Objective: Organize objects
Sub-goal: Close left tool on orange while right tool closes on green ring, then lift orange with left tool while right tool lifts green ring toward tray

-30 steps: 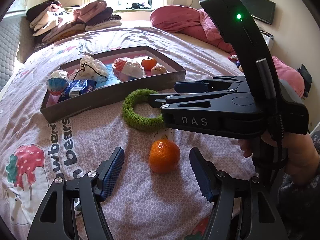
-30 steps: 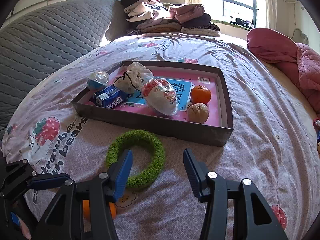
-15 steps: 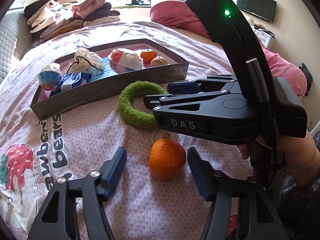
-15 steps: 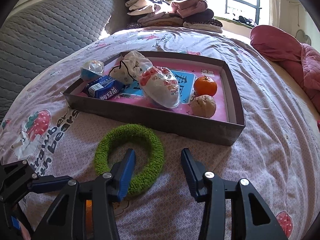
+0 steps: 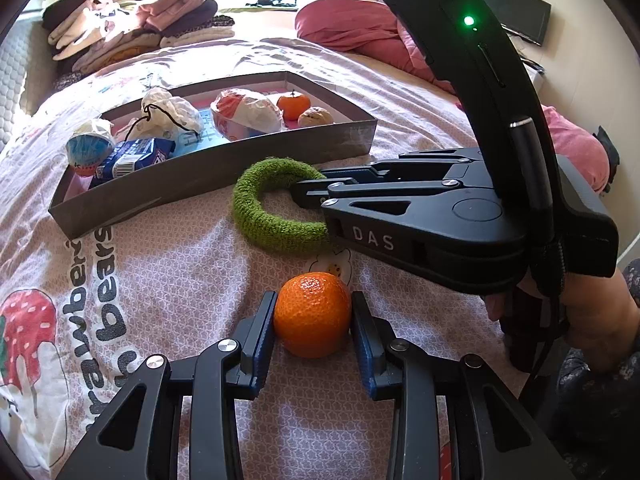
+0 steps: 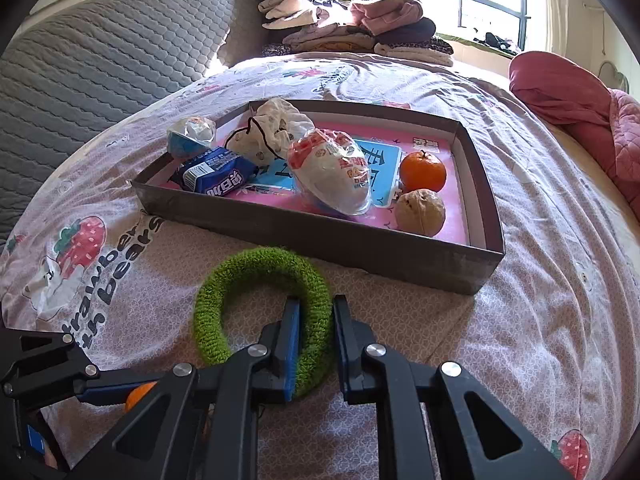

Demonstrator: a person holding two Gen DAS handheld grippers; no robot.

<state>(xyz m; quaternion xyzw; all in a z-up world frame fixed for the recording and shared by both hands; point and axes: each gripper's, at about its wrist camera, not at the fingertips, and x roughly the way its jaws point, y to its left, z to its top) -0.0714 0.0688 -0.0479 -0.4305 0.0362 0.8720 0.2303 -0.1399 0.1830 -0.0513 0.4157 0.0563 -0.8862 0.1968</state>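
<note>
Pink strawberry-print bedsheet (image 6: 540,280) under everything. Left side first: left gripper (image 5: 313,322) has just been closing and now pinches the loose orange (image 5: 311,314), blue pads touching both its sides; the fruit sits on the sheet, near the camera. Just beyond it, the green fuzzy ring (image 6: 262,306) lies flat on the sheet, just in front of the tray's near wall. Right gripper (image 6: 314,340) has also just been closing: its jaws clamp the ring's right arc, one finger inside the loop, one outside, fabric squeezed between. In the left wrist view it reaches in from the right, with a hand (image 5: 592,320) on its handle.

Grey cardboard tray (image 6: 360,246) beyond the ring, contents left to right: blue-white wrapped ball (image 6: 190,136), blue packet (image 6: 218,172), white drawstring pouch (image 6: 276,132), red-white plastic bag (image 6: 334,172), second orange (image 6: 423,171) with a walnut (image 6: 420,212) just in front of it.

Folded clothes (image 6: 344,26) stacked at the far end of the bed; pink quilt (image 6: 580,100) far right.
</note>
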